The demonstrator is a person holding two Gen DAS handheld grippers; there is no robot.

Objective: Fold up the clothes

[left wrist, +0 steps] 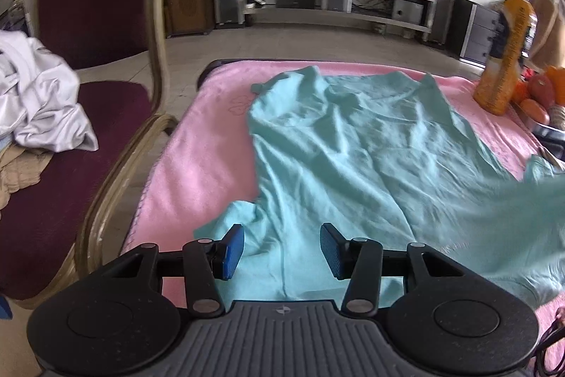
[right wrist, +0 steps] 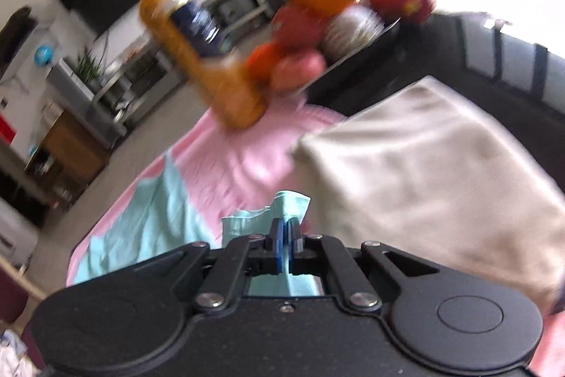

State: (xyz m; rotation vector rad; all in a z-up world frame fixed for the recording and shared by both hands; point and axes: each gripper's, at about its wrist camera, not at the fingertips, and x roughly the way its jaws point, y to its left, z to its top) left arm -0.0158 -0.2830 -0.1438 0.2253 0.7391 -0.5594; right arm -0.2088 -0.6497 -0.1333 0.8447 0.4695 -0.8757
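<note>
Left tongs spread wide, blue pads apart, poised just above the near edge of the teal garment and gripping nothing. The garment lies spread and wrinkled on the pink blanket covering the bench, its right side lifted and blurred. Right tongs closed narrow on a bunched fold of the garment, cloth passing between the pads. To the right of these tongs, a folded beige cloth lies on the blanket. Beyond, an orange bottle stands on the blanket beside a heap of what appears to be fruit; the view is motion-blurred. In the left view, a maroon chair beside the bench carries white clothes
</note>
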